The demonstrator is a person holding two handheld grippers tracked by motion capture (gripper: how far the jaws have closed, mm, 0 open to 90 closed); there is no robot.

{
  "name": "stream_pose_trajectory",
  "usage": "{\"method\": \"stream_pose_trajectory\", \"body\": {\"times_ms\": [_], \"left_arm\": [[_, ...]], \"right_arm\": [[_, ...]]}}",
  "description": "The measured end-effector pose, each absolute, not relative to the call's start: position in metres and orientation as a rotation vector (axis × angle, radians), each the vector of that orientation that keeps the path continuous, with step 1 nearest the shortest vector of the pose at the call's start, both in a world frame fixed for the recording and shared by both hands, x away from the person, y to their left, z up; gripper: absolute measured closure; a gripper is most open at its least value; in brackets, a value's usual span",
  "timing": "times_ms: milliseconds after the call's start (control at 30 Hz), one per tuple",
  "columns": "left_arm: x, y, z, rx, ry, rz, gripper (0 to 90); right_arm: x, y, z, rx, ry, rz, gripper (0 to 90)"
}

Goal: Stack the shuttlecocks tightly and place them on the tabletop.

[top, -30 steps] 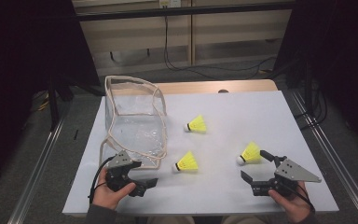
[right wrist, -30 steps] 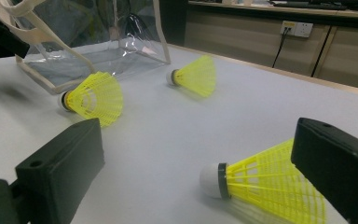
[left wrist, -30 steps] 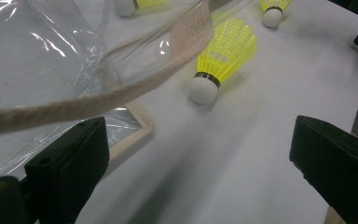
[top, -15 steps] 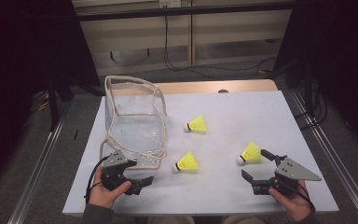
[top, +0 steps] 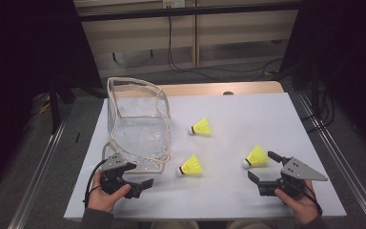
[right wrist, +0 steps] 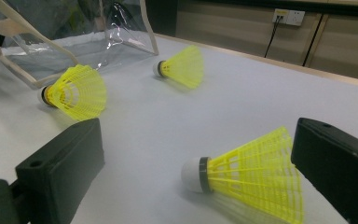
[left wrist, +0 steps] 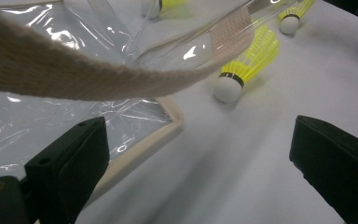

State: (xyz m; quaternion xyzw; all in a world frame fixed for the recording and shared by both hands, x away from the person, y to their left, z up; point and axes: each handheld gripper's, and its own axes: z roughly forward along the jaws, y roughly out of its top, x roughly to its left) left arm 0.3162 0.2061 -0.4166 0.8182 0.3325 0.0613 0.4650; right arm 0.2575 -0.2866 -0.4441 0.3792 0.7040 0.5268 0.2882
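Left gripper (top: 140, 183) sits lower left of the high view, held in the left hand (top: 106, 198), jaws spread wide and empty. It is just beside the near corner of the clear bag (top: 138, 129), which stands left of centre on the white table (top: 267, 114), mouth open toward the shuttlecocks. In the left gripper view the bag's beige trim strap (left wrist: 98, 77) sweeps across the upper half; the bag's bottom edge lies just past the left jaw, not touching as far as I can tell.

Right gripper (top: 262, 169) is lower right of the high view, in the right hand (top: 298, 205), jaws apart, nothing grasped. Near shuttlecock (top: 256, 157) lies just ahead of it, cork pointing frame-left. In the right gripper view that shuttlecock (right wrist: 251, 179) lies between the two jaws, skirt close to the right jaw; contact unclear.

Middle shuttlecock (top: 190, 166) is bottom centre, just beside the bag's near right corner. Far shuttlecock (top: 201, 127) is centre frame, right of the bag, on its side. All three lie on the table, outside the bag.
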Motion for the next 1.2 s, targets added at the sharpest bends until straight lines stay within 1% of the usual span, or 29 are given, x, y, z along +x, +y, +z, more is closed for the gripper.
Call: {"method": "stream_pose_trajectory", "body": {"times_ms": [1200], "left_arm": [[0.32, 0.209, -0.418, 2.012, 0.827, 0.171, 4.8]], "right_arm": [[0.289, -0.3, -0.443, 1.125, 1.935, 1.275, 2.3]]}}
